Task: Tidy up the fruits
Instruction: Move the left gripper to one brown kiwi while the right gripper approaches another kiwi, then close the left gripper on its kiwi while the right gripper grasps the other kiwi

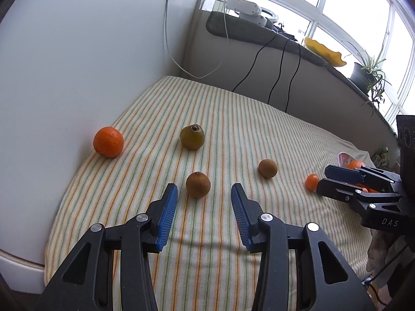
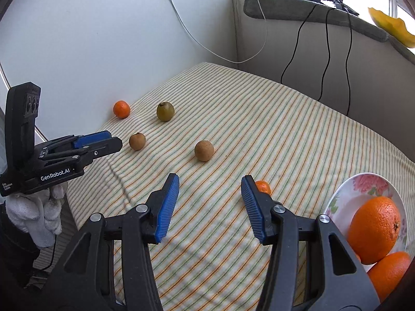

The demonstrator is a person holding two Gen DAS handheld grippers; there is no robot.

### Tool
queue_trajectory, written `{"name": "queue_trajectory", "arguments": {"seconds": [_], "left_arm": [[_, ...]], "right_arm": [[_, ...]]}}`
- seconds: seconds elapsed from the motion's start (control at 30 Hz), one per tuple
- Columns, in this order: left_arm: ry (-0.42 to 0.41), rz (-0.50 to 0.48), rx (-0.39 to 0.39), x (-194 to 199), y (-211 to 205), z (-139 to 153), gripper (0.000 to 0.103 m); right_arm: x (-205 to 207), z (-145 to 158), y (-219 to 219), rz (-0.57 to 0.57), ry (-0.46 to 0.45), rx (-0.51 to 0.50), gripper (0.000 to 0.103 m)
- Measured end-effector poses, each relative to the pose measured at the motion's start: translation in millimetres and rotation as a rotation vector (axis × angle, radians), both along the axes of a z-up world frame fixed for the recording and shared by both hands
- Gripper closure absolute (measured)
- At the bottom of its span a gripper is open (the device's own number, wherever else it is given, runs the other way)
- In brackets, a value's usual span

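On the striped cloth [image 1: 233,119] lie an orange [image 1: 108,142] by the wall, a green-brown fruit [image 1: 192,137], two brown fruits [image 1: 198,184] [image 1: 268,168] and a small tangerine [image 1: 311,182]. My left gripper [image 1: 204,194] is open and empty, just short of the near brown fruit. My right gripper [image 2: 210,186] is open and empty; the small tangerine [image 2: 263,187] sits just right of its right finger. A floral plate [image 2: 345,194] at the right holds two oranges [image 2: 376,229]. The same fruits show in the right wrist view: orange [image 2: 121,109], green-brown fruit [image 2: 165,111], brown fruits [image 2: 137,141] [image 2: 204,150].
A white wall [image 1: 77,51] borders the cloth on the left. Black and white cables [image 1: 277,64] hang at the back below a sill with a power strip [image 1: 243,7], a yellow dish [image 1: 324,49] and a plant [image 1: 371,77]. The cloth's front edge drops off near me.
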State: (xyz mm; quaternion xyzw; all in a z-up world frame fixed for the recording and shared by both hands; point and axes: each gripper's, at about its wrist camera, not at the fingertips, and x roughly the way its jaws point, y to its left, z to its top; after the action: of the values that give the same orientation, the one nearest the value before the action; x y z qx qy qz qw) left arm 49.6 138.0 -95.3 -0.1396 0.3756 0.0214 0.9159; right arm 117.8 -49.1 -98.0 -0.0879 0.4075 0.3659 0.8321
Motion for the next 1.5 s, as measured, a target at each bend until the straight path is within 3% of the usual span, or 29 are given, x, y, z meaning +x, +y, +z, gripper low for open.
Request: {"name": "queue_trajectory", "arguments": {"seconds": [0.2, 0.57, 1.13, 1.5], "left_arm": [[0.015, -0.003, -0.016, 8.2, 3.7, -8.3, 0.061], [0.04, -0.007, -0.028, 14.6, 8.1, -17.9, 0.062], [0.07, -0.02, -0.002, 25.9, 6.5, -29.0, 0.079], [0.047, -0.025, -0.001, 20.7, 4.2, -21.4, 0.079]], "right_arm": [[13.9, -8.8, 27.9, 0.026, 0.014, -0.024, 0.051], [35.4, -28.0, 56.5, 0.04, 0.042, -0.067, 0.062], [48.3, -48.9, 68.8, 0.039, 0.076, -0.093, 0.076], [41.9, -39.1, 57.9, 0.02, 0.062, -0.068, 0.077]]}}
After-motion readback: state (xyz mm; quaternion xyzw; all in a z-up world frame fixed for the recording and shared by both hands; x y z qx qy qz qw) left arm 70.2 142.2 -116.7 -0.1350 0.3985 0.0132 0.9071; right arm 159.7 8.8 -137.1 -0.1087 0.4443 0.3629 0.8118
